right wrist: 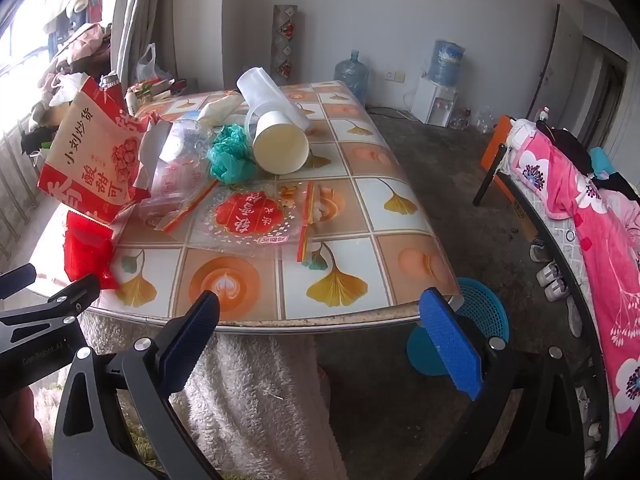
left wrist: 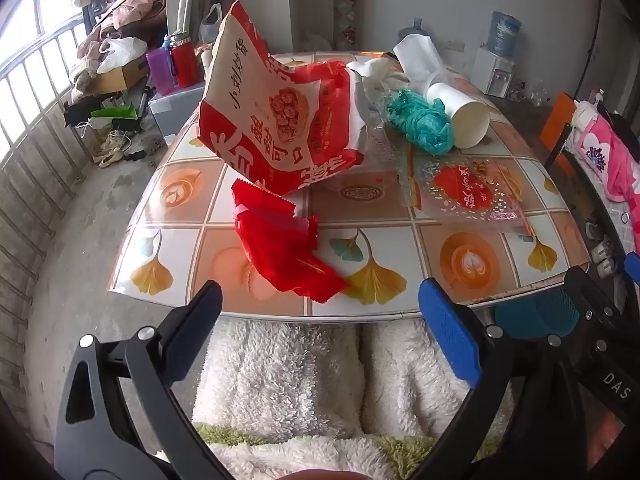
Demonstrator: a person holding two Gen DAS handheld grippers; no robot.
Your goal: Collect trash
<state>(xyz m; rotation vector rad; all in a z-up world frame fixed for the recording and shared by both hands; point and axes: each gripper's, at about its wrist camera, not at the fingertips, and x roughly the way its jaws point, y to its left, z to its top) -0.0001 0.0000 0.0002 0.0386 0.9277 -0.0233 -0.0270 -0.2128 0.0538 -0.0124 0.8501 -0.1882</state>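
Trash lies on the tiled table: a red wrapper near the front edge, a big red-and-tan snack bag, a clear bag with a red label, a crumpled teal bag and a white paper cup on its side. My left gripper is open and empty just before the table edge, facing the red wrapper. My right gripper is open and empty at the front edge, further right.
A blue mesh basket stands on the floor by the table's right front corner. A bed with a pink blanket runs along the right. White fleece-covered legs sit under the front edge. Clutter and railing are at the left.
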